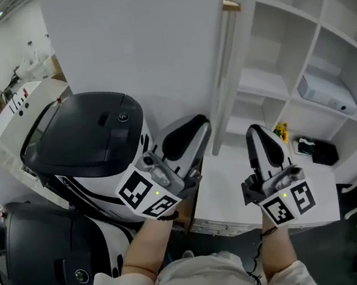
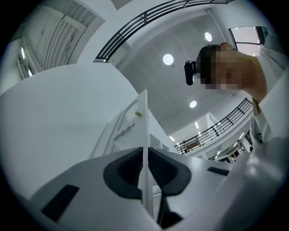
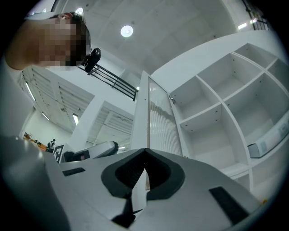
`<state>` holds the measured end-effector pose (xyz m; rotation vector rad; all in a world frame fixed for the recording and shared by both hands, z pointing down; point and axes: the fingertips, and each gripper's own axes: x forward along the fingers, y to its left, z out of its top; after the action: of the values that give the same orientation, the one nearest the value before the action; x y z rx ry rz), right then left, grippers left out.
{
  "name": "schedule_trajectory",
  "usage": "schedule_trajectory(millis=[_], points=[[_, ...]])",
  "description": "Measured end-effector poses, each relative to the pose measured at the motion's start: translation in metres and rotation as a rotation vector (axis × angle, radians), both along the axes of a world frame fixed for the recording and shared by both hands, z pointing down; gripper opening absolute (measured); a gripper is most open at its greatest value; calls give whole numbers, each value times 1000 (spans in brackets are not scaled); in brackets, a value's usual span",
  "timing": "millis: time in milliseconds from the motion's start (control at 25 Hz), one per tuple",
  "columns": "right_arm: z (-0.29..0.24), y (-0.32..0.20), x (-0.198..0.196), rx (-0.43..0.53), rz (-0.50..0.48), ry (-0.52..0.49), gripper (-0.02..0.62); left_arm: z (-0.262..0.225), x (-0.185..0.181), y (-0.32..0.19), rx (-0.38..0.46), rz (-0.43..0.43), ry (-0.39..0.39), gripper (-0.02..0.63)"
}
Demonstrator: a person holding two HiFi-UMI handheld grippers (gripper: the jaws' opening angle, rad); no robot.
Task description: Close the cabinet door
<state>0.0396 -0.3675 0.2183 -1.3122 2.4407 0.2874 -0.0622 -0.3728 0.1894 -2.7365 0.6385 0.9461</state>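
1. Cabinet [image 1: 312, 40]: white, with open-fronted square compartments. It fills the upper right of the head view, and the right gripper view looks up at its shelves [image 3: 212, 113].
2. Cabinet door [image 1: 224, 66]: stands open, swung out from the shelves. From the head it is seen nearly edge-on, running from top centre down to a corner between the two grippers. In the right gripper view [image 3: 141, 113] a ribbed panel shows on its shelf-facing side.
3. Two black-lidded machines: one at mid-left [image 1: 85, 135], the other at lower left [image 1: 43, 256], just beside each other. Both have white bodies and sit left of the door.
4. Left gripper [image 1: 200, 145]: at the door's lower end. In its own view [image 2: 145, 151] the thin white door edge [image 2: 145, 117] runs straight up between the dark pads, which are drawn in narrow against it. It is pinching the door.
5. Right gripper [image 1: 258, 135]: upright in front of the lower shelves, right of the door and apart from it. In its own view [image 3: 144, 151] the tips meet with nothing between them. The door stands beyond.
6. White boxy device [image 1: 326, 93]: lies inside a right-hand compartment.
7. Small black item [image 1: 314, 149] and small yellow item [image 1: 282, 132]: on the low white surface right of the right gripper. I cannot tell what either is.
8. Gold knob [image 1: 231, 5]: high on the door's edge. Also seen from the left gripper [image 2: 137, 114].
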Motion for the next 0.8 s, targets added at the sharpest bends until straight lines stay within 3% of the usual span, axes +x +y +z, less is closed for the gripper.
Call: schedule_trajectory(millis=[800], points=[[-51,-17,-10,76,-134,8,11,-82,7,-17,101,63,67,77]])
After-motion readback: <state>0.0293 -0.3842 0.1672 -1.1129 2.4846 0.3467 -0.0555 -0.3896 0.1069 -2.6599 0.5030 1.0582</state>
